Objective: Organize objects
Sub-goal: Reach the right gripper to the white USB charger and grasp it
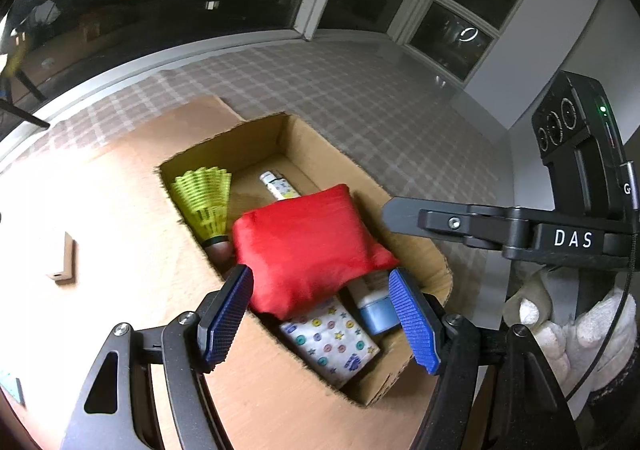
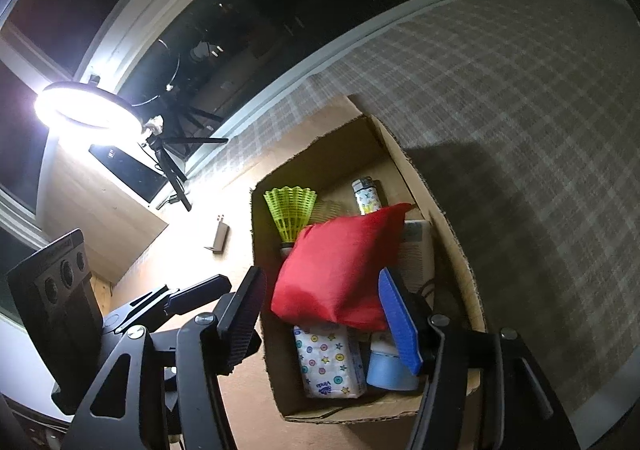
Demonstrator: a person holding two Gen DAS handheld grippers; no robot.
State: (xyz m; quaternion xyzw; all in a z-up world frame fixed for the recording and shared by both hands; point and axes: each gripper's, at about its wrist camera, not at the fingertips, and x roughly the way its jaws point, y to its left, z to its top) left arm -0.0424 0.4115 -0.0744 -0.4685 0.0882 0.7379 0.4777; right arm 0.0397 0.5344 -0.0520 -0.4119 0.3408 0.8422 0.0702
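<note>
An open cardboard box (image 1: 424, 250) (image 2: 452, 234) sits on a wooden table. In it lie a red cloth pouch (image 1: 304, 246) (image 2: 340, 270), a yellow shuttlecock (image 1: 206, 204) (image 2: 291, 216), a patterned lighter (image 1: 280, 186) (image 2: 367, 197), a patterned tissue pack (image 1: 332, 346) (image 2: 328, 362) and a blue-capped jar (image 1: 376, 310) (image 2: 390, 368). The red pouch rests on top of the others. My left gripper (image 1: 322, 316) is open, its blue pads either side of the pouch's near end, above the box. My right gripper (image 2: 324, 318) is open, just above the pouch's near end. It also shows in the left wrist view (image 1: 400, 210).
A small tan block (image 1: 64, 258) (image 2: 220, 236) lies on the table left of the box. A lit ring light on a tripod (image 2: 88, 110) stands at the far left. Plaid fabric (image 1: 340, 90) covers the surface behind and right of the box. Dark windows lie beyond.
</note>
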